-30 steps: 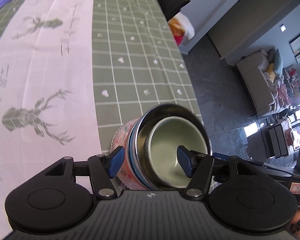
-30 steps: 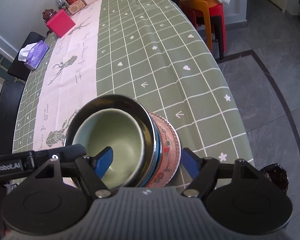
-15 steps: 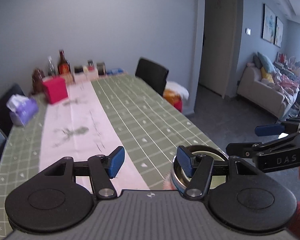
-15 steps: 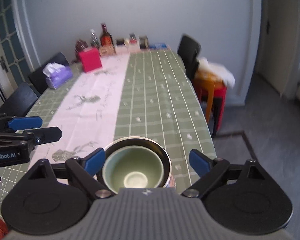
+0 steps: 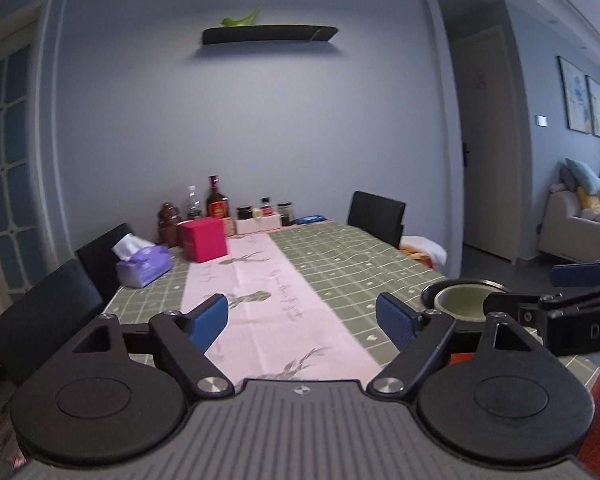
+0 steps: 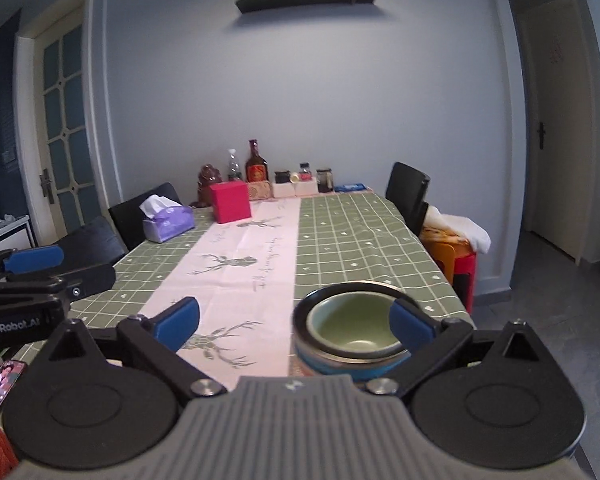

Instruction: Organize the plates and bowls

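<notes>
- Both tongs were spread wide and pinching nothing. My left gripper (image 5: pixel 302 318) hung over the pink runner (image 5: pixel 284 300), and my right gripper (image 6: pixel 296 318) sat just behind the stack with its right finger (image 6: pixel 410 326) overlapping the rim in view. I couldn't tell if it actually touched.
- The stack was near the table's (image 6: pixel 340 232) front right edge, about 5 o'clock on the tabletop from where I was looking. A green bowl (image 6: pixel 354 326) was nested inside a metal bowl (image 6: pixel 312 308). Something blue (image 6: pixel 340 368) showed under that, and what lay below it was hidden by the gripper body.
- From the left camera the same green bowl (image 5: pixel 462 302) showed at roughly 3 o'clock, with the other gripper poking in beside it.
- Progress guess: pretty much done. Everything dish-like I could see was already in that one pile, with no loose plates or bowls anywhere else on the cloth.
- The far end, around 12 o'clock, only had bottles (image 6: pixel 257 164), a red box (image 6: pixel 230 202) and a tissue pack (image 6: pixel 168 224), so nothing to sort there.
- What's left, if anything, is maybe nudging the stack away from the edge.
</notes>
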Action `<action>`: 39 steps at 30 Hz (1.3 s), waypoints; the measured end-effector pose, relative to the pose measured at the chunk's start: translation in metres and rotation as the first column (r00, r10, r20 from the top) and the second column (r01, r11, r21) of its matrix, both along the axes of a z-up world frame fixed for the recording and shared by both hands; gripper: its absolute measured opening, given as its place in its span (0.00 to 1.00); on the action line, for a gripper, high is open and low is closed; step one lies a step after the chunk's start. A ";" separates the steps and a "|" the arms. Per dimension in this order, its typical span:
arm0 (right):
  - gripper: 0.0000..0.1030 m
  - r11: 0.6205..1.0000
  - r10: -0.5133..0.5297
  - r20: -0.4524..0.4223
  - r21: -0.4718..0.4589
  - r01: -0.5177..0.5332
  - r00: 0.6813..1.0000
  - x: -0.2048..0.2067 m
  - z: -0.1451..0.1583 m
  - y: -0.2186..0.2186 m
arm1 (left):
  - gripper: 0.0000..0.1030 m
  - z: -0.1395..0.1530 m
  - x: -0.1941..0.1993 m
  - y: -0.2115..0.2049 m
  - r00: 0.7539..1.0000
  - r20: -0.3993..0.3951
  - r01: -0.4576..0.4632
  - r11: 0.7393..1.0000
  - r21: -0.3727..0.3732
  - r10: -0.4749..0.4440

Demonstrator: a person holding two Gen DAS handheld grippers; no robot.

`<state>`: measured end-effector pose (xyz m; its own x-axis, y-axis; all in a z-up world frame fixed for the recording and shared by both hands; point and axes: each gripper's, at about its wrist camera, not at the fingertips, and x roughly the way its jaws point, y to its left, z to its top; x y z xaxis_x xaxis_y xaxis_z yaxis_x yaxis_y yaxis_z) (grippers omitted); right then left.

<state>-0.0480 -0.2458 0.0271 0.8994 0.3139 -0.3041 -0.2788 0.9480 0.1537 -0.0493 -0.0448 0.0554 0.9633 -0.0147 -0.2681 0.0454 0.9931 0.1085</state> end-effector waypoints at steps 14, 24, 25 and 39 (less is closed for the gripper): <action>0.97 0.993 -0.112 -0.005 0.022 0.113 0.994 -0.024 -0.068 0.022 | 0.95 -0.067 -0.011 0.007 0.997 -0.047 -0.062 0.997 0.054 0.065; 0.97 0.992 -0.124 -0.051 -0.027 0.123 0.991 -0.020 -0.079 0.030 | 0.95 -0.086 -0.010 0.013 0.987 -0.123 -0.094 0.994 0.062 0.101; 0.97 0.991 -0.131 -0.053 -0.033 0.129 0.990 -0.020 -0.080 0.030 | 0.95 -0.086 -0.011 0.012 0.987 -0.126 -0.092 0.994 0.063 0.100; 0.97 0.988 -0.150 -0.051 -0.056 0.147 0.987 -0.021 -0.079 0.030 | 0.95 -0.089 -0.009 0.010 0.986 -0.142 -0.075 0.994 0.076 0.085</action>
<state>-0.0694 -0.2161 -0.0522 0.9162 0.1606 -0.3672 -0.1268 0.9853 0.1144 -0.0579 -0.0353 -0.0333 0.9116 0.0846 -0.4024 -0.0136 0.9842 0.1763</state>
